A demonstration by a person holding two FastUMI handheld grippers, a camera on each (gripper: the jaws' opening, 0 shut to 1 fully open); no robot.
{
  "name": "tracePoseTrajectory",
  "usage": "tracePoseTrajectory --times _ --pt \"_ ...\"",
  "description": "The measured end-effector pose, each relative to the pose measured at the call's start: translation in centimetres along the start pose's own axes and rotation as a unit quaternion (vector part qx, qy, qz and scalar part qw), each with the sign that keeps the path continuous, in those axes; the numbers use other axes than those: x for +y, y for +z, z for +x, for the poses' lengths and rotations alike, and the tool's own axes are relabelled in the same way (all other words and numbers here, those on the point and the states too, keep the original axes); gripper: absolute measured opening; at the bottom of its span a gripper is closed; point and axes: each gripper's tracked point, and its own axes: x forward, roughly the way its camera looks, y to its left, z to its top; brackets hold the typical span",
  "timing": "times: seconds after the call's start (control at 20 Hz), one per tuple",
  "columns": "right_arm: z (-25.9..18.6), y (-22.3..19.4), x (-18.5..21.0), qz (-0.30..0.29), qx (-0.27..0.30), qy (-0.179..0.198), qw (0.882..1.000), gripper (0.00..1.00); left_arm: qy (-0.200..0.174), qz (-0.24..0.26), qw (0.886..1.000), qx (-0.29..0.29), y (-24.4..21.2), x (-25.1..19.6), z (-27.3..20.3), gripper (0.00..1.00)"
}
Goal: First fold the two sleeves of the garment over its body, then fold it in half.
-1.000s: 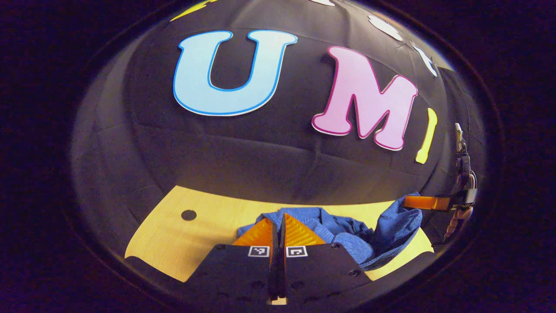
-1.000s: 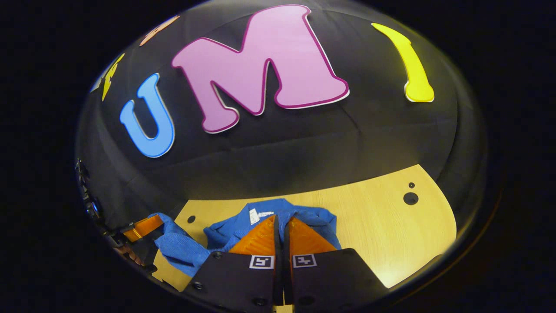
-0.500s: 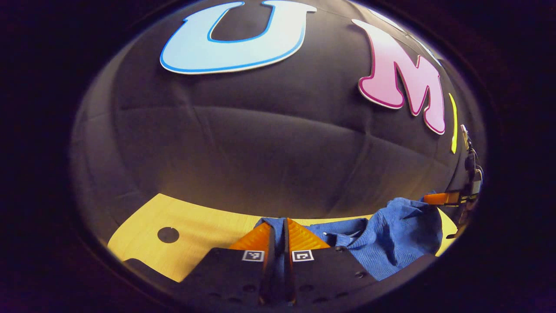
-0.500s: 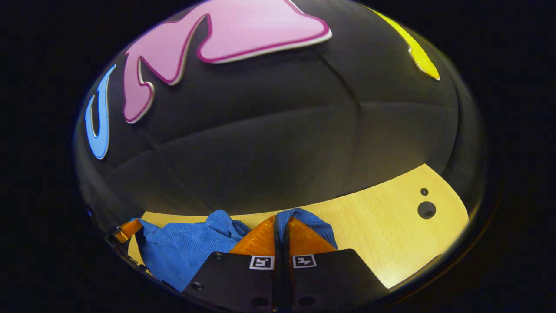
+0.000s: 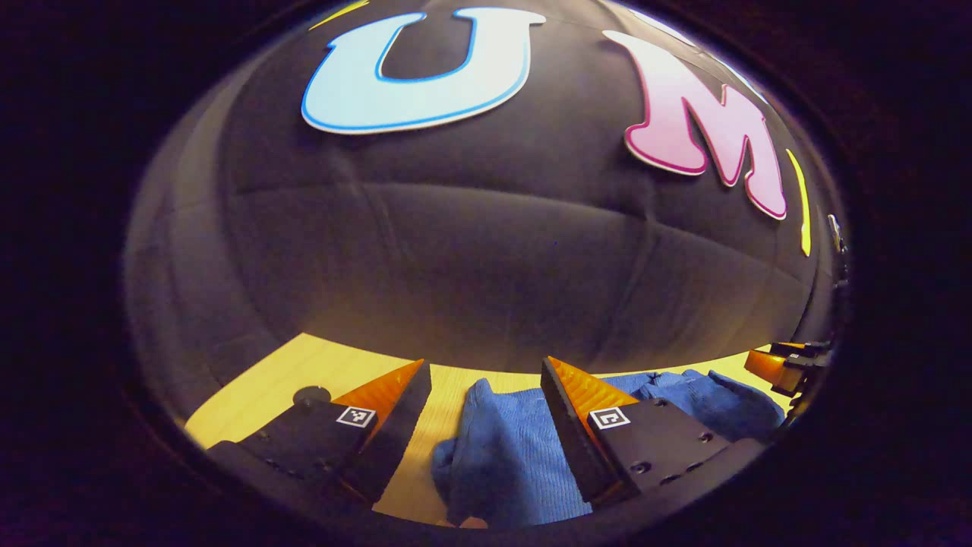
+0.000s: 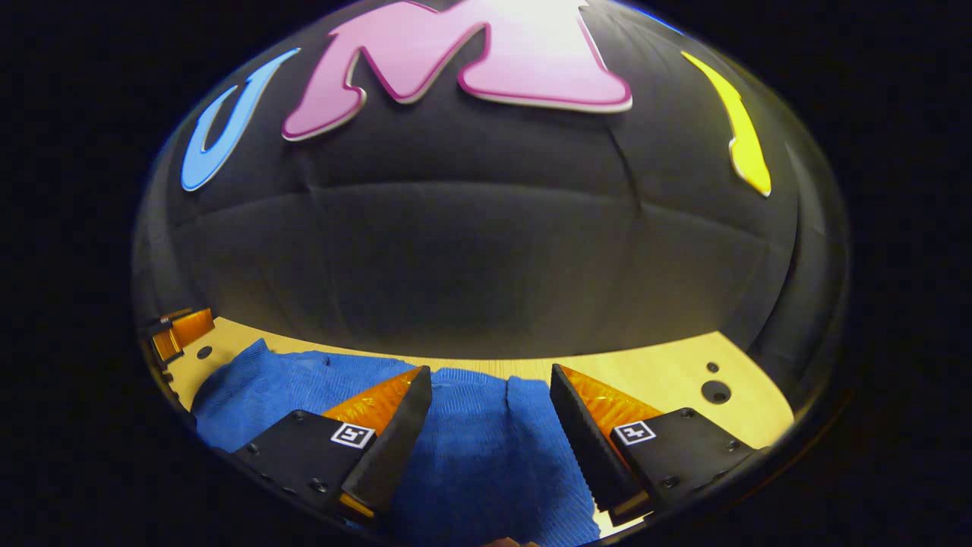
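Left gripper [image 5: 484,380]: fingers spread wide apart, nothing between them pressed. The blue garment [image 5: 516,448] lies on the wooden table [image 5: 250,395] in the gap between the fingers, its near edge bunched into a rounded fold. The cloth sits closer to the right-hand finger and runs on behind it toward the right side of the left gripper view. A dark round hole [image 5: 307,393] in the tabletop shows just beyond the left-hand finger. At the far right edge of this view, the tip of the other gripper [image 5: 774,365] is visible beside the far end of the cloth.

Right gripper [image 6: 490,380]: fingers also wide apart, holding nothing. The garment [image 6: 463,448] lies flat on the table [image 6: 653,372] under and between both fingers, spreading away to the left of the right gripper view. Its surface shows a ribbed knit and a vertical crease near the middle. Two dark holes [image 6: 715,390] sit in the bare tabletop to the right. The left gripper's tip [image 6: 178,334] appears at the far left edge, just beyond the cloth.
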Motion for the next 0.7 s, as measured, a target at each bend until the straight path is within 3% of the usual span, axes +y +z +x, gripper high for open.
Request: tracePoseTrajectory --times 0.1,0.25,0.5,0.55,0.65,0.7 --pt "-1.3 0.0 0.1 -0.003 -0.014 -0.004 1.0 0.99 -0.023 0.005 0.999 -0.029 1.8 -1.8 -2.0 0.85" --pt "-4.0 1.8 0.1 -0.014 -0.083 -0.021 0.996 0.98 -0.05 0.007 0.997 -0.062 3.0 -4.7 -5.6 0.85" --pt "-11.4 2.3 0.4 0.008 -0.116 0.002 0.993 0.98 -0.081 0.032 0.988 -0.128 4.6 -8.3 -13.8 0.87" --pt "-13.1 2.2 0.1 0.012 -0.124 0.004 0.992 0.98 -0.094 0.03 0.984 -0.149 5.3 -9.0 -15.4 0.83" --pt "-15.7 2.7 0.2 0.021 -0.136 0.018 0.99 0.97 -0.127 0.026 0.981 -0.148 5.6 -11.0 -18.8 0.8" --pt "-17.1 2.9 -0.1 0.011 -0.14 0.017 0.99 0.97 -0.124 0.017 0.981 -0.147 5.8 -11.2 -19.9 0.82"
